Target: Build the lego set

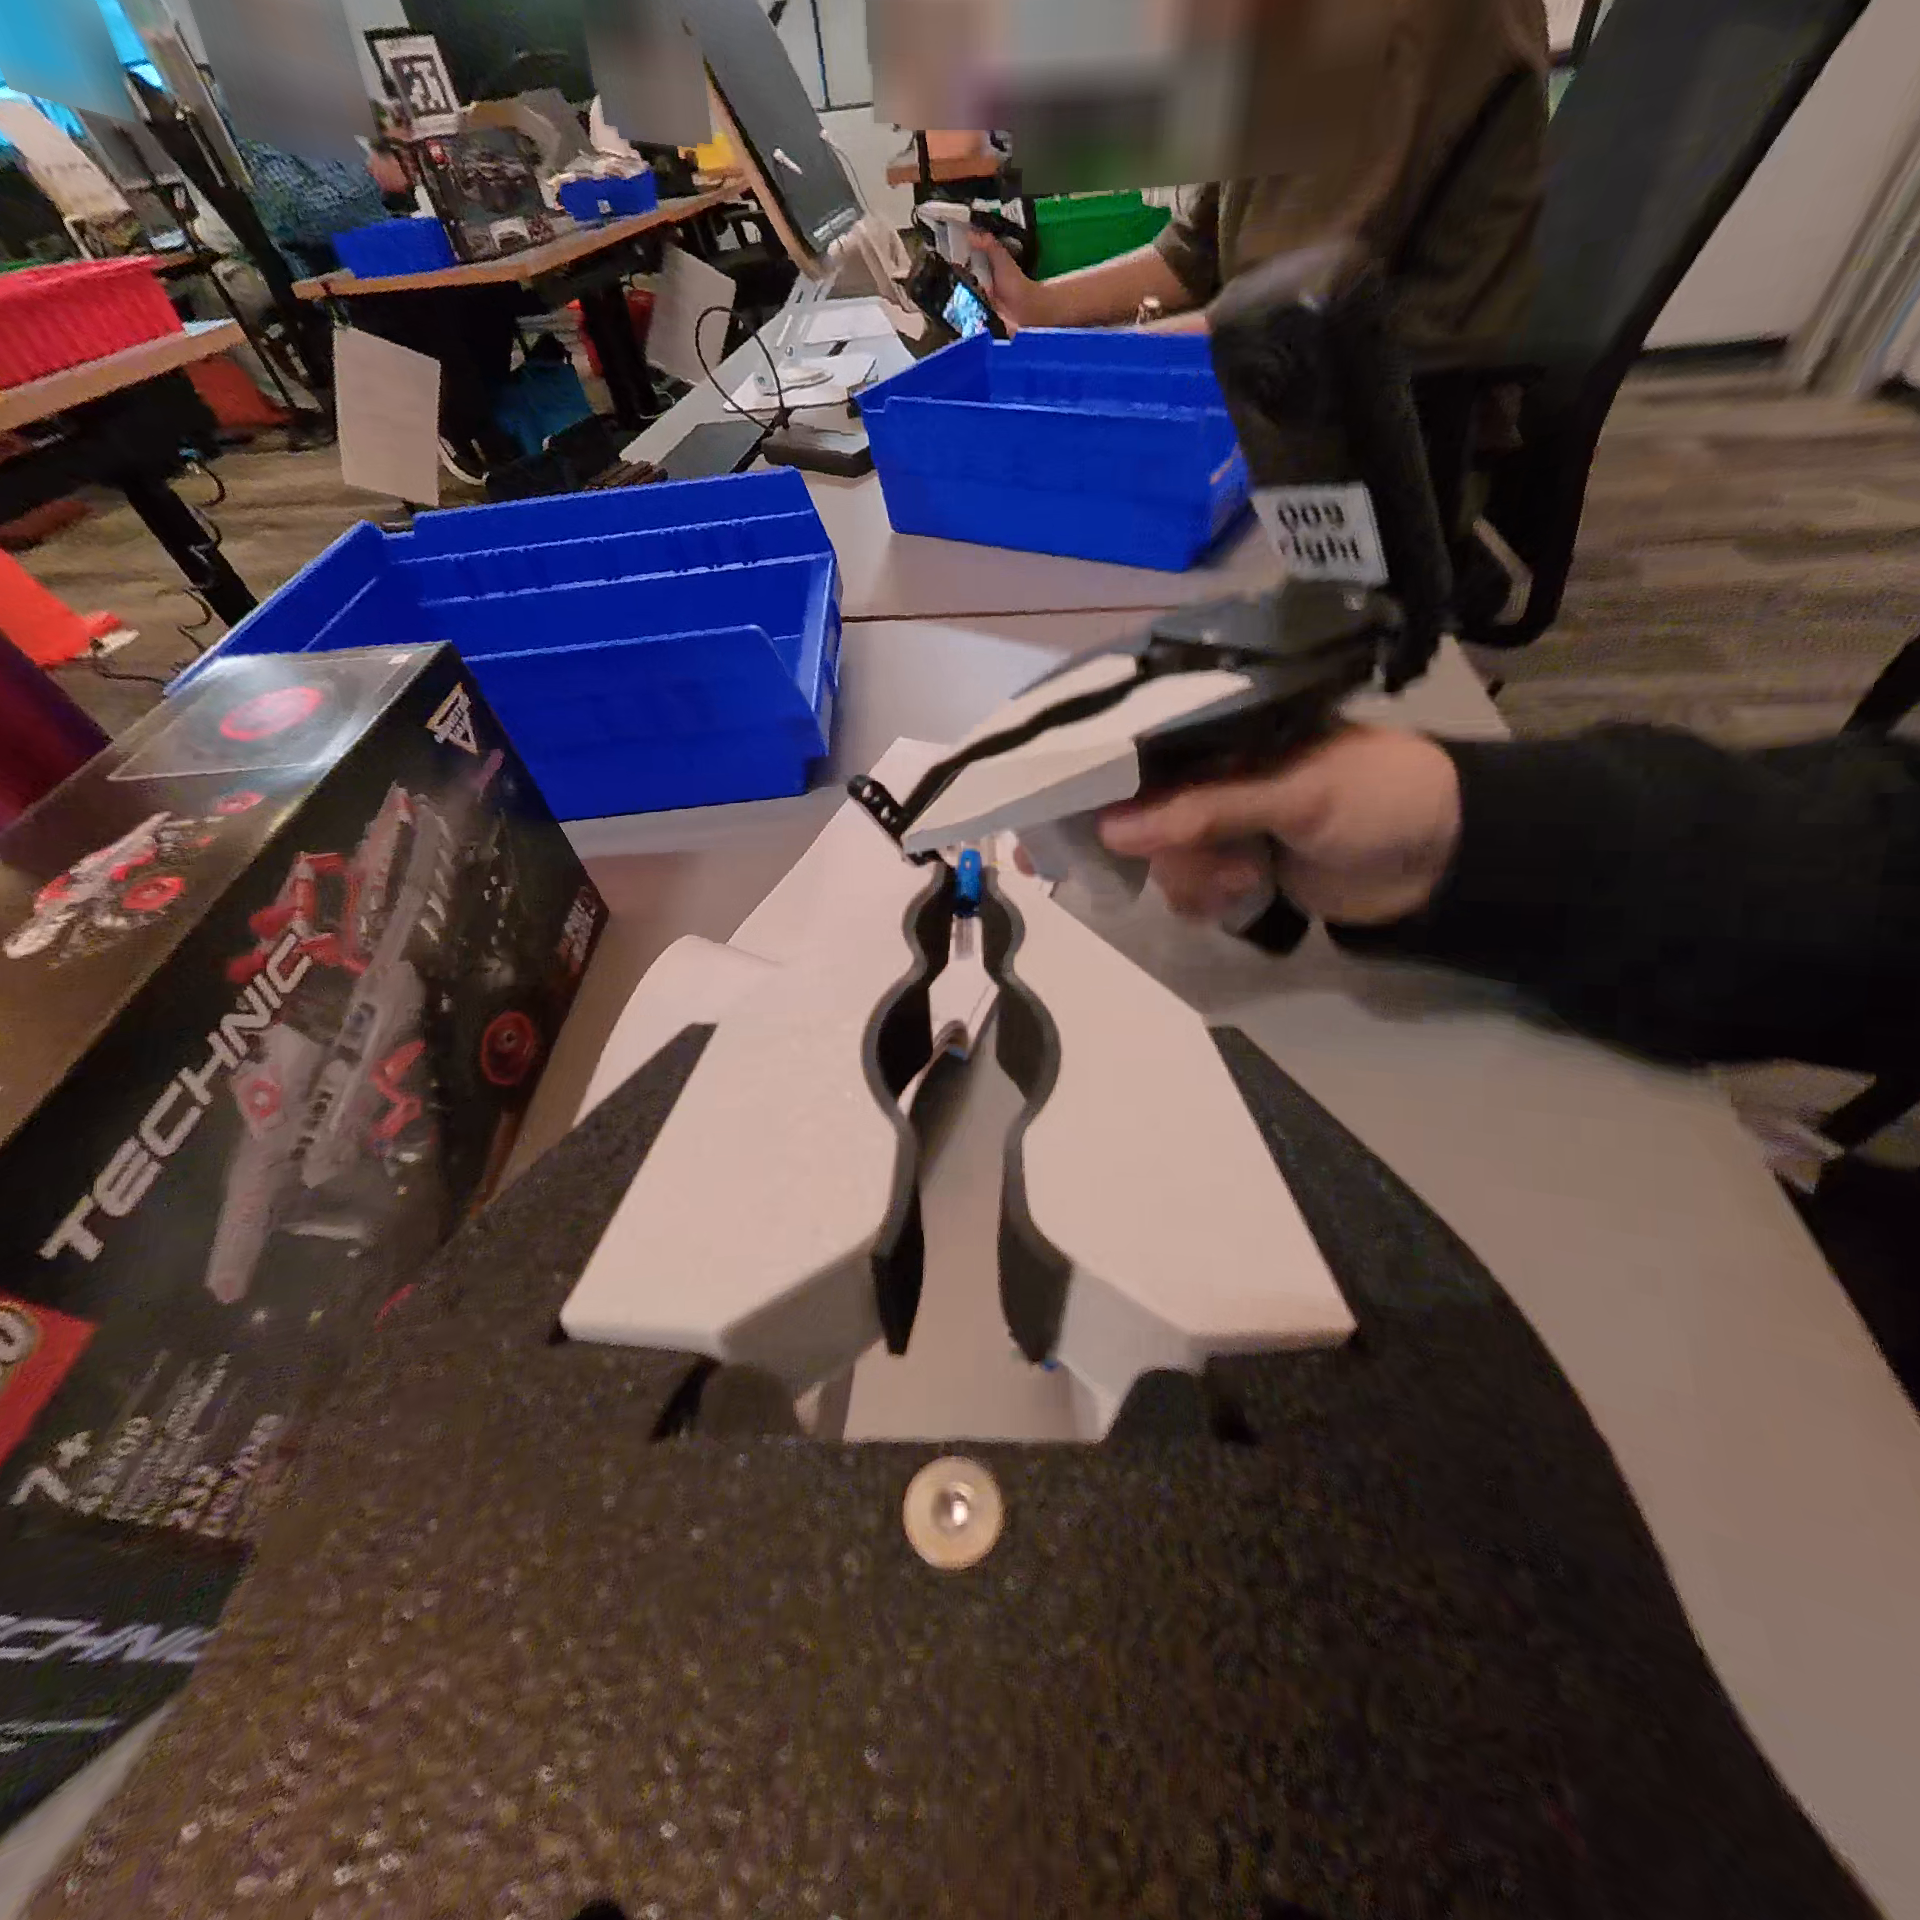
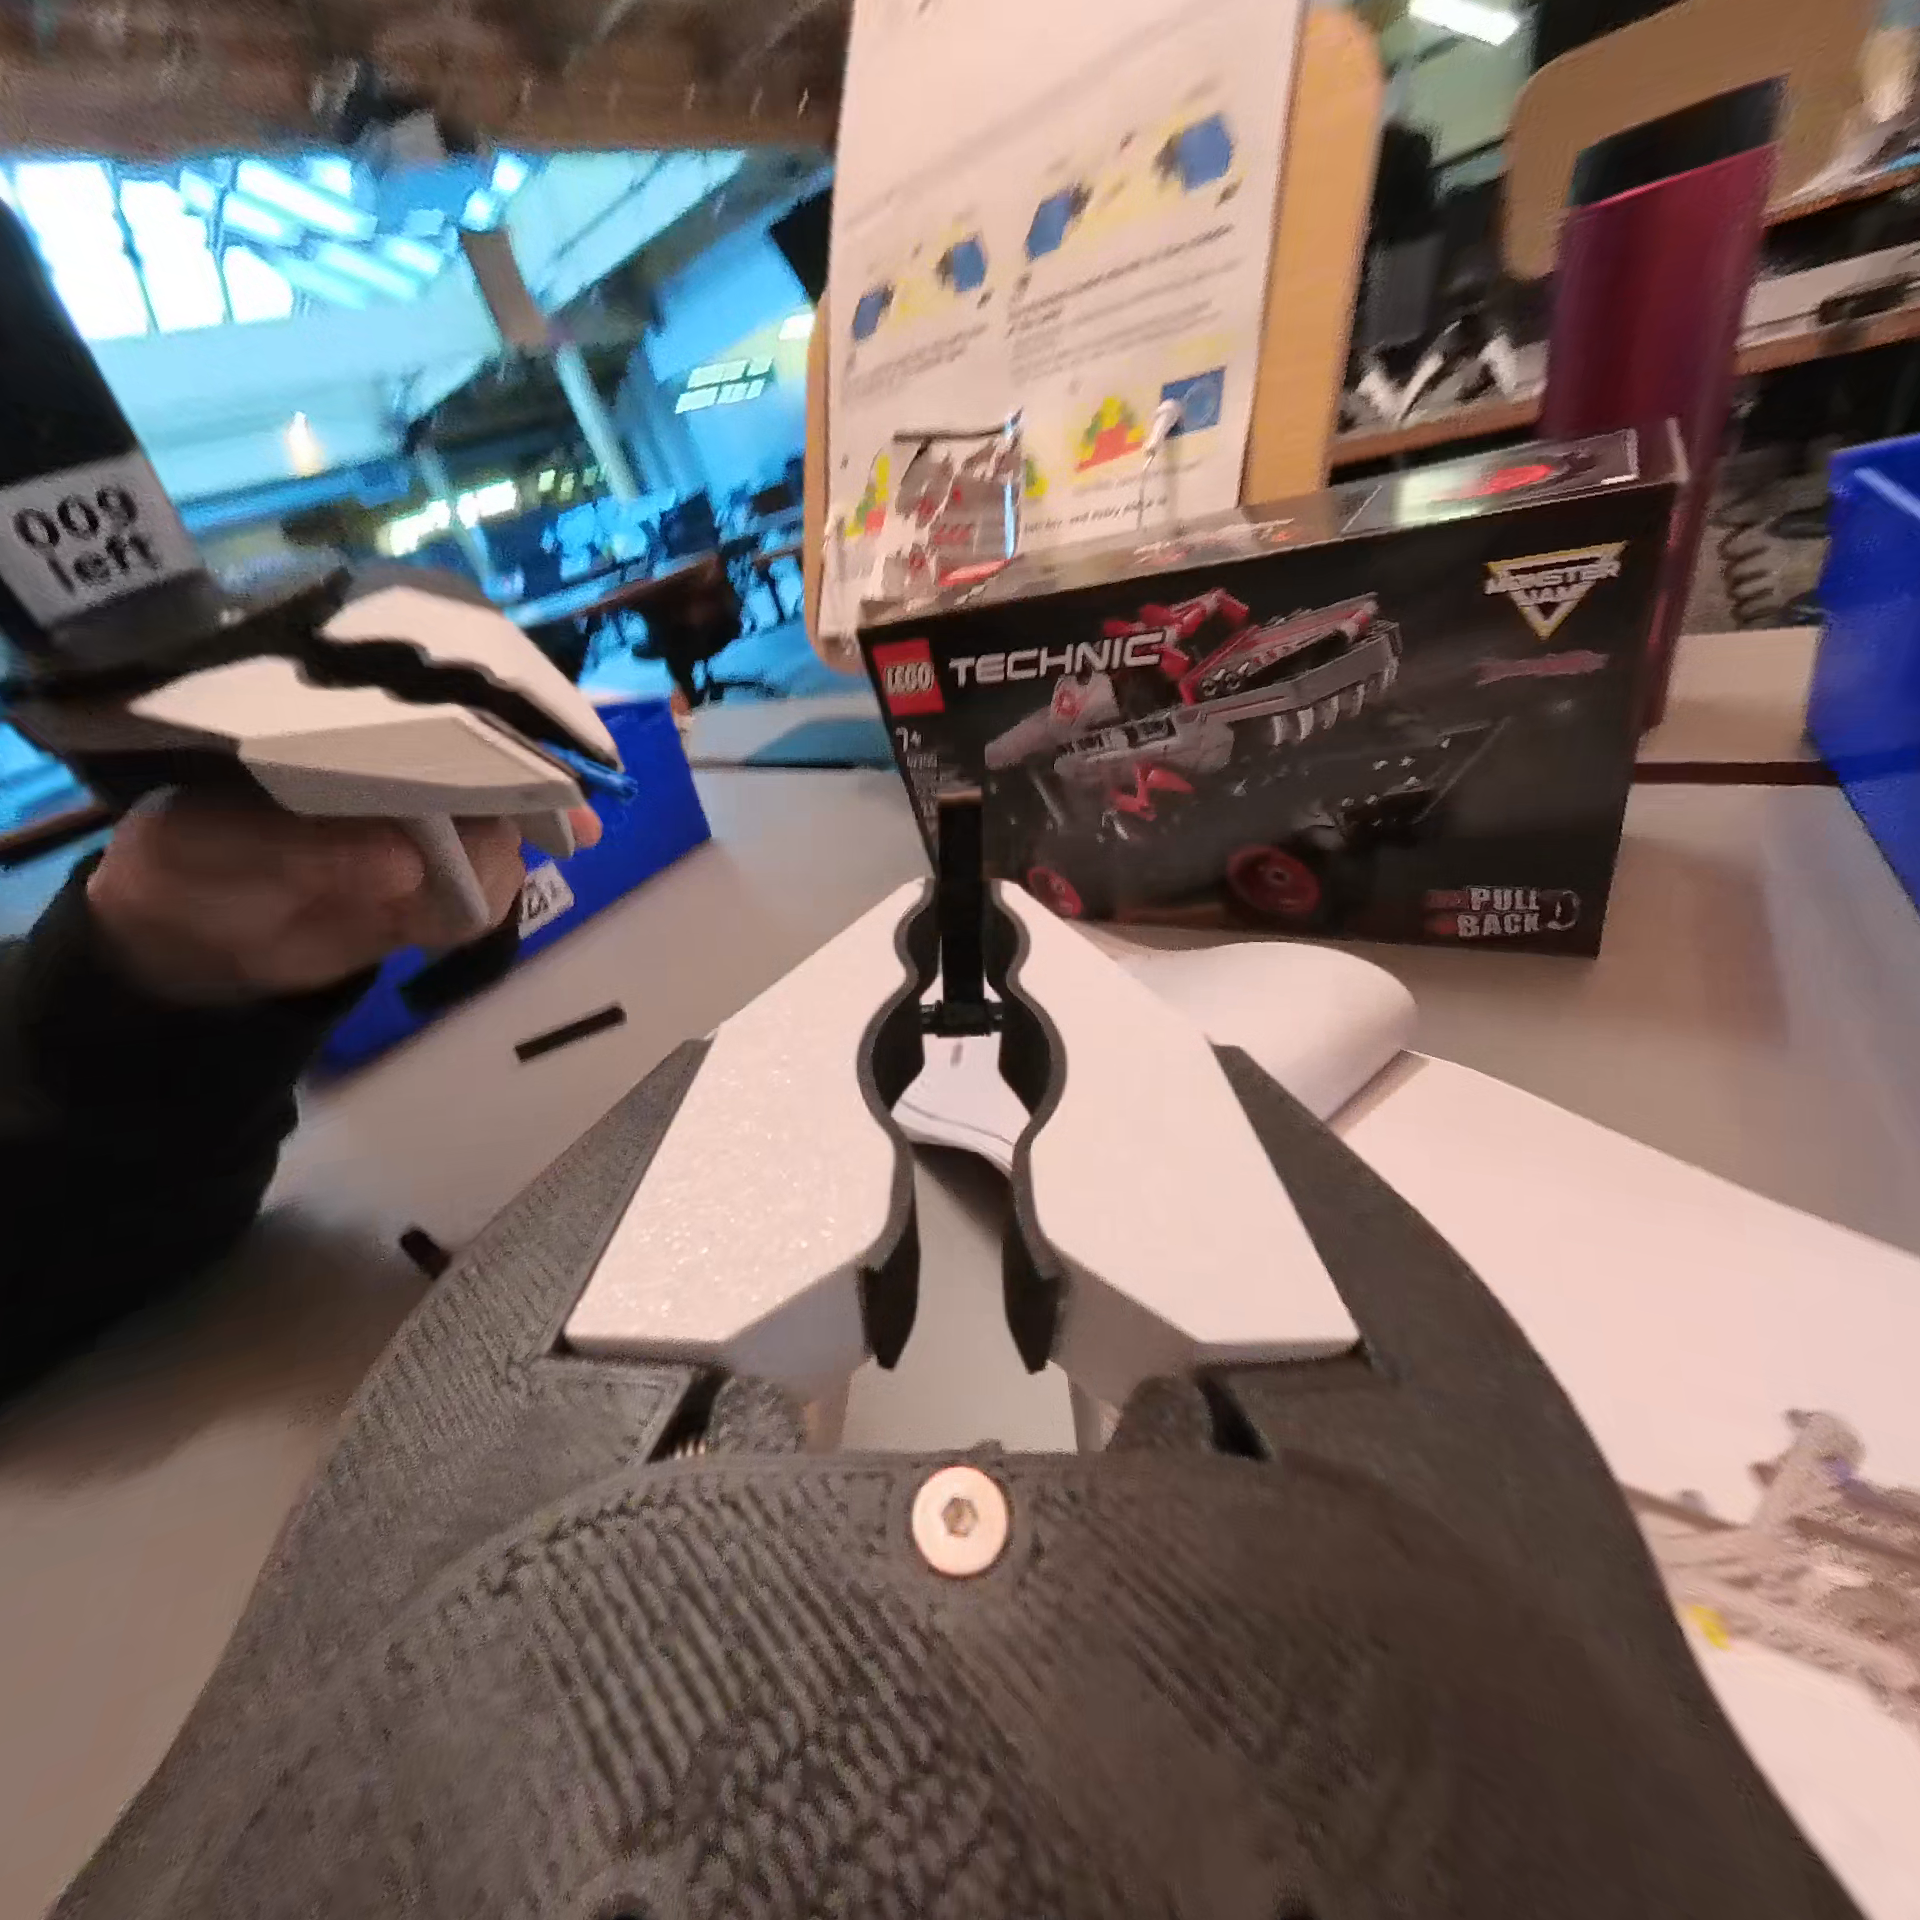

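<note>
My left gripper [image 1: 966, 906] is shut on a small blue pin [image 1: 968, 881] at its fingertips, held above the table. My right gripper [image 2: 961, 920] is shut on a black beam [image 2: 958, 883] that stands upright between its tips, with a black pin [image 2: 961, 1016] across its lower end. In the left wrist view the right gripper [image 1: 902, 823] comes in from the right, held by a hand, its beam [image 1: 871, 805] just above and left of the blue pin. In the right wrist view the left gripper [image 2: 594, 771] is at the left, apart from the beam.
The black set box [image 1: 260, 987] [image 2: 1268, 717] stands on the grey table. Two blue bins [image 1: 623, 644] [image 1: 1049, 436] sit behind. An open instruction booklet [image 2: 1558, 1299] lies at the right. A black piece [image 2: 569, 1031] and a small black pin [image 2: 421, 1247] lie loose on the table.
</note>
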Demonstrator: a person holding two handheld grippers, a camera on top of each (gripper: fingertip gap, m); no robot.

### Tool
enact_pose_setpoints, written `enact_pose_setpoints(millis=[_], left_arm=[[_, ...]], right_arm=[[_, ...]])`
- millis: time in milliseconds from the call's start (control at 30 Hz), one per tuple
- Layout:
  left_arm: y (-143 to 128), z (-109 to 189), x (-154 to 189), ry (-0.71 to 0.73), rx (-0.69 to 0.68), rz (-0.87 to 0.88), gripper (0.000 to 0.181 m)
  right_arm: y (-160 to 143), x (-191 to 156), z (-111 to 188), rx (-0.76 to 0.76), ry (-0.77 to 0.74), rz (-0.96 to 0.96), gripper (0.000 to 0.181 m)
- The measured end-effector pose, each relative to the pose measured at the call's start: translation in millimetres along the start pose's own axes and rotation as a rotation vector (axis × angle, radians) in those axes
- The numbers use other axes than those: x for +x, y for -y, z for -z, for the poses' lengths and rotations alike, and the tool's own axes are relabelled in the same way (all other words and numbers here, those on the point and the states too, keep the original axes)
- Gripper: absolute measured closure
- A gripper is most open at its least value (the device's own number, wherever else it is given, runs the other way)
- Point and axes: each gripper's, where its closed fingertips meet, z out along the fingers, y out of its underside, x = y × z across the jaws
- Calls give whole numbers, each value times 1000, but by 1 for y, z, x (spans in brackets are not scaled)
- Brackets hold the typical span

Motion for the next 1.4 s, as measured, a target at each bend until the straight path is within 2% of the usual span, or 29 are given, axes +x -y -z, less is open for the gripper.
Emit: enact_pose_setpoints(millis=[100,233,400,467,600,700,800,1000,1267,1400], left_arm=[[1,-3,-2,29,12,69,179],[-5,-7,-7,31,21,179,178],[2,-7,-12,32,130,269,179],[6,-7,-12,72,155,188,178],[11,-6,-9,234,95,-159,178],[16,-3,-6,303,46,-299,178],[18,-1,-6,351,13,-362,178],[14,-2,-9,387,-29,-418,178],[13,0,-12,412,-57,-465,179],[15,1,-11,464,-93,-586,179]], right_arm=[[6,-9,3,121,-31,-23,176],[6,-15,0,145,-42,51,176],[12,-14,3,234,-115,112,176],[11,-15,0,232,-115,86,176],[16,-26,-8,209,-28,-97,176],[26,-34,-10,193,1,-92,176],[32,-38,-7,208,9,-77,176],[24,-43,-12,206,40,-80,176],[27,-53,-13,193,21,22,176],[29,-54,-12,184,-30,120,176]])
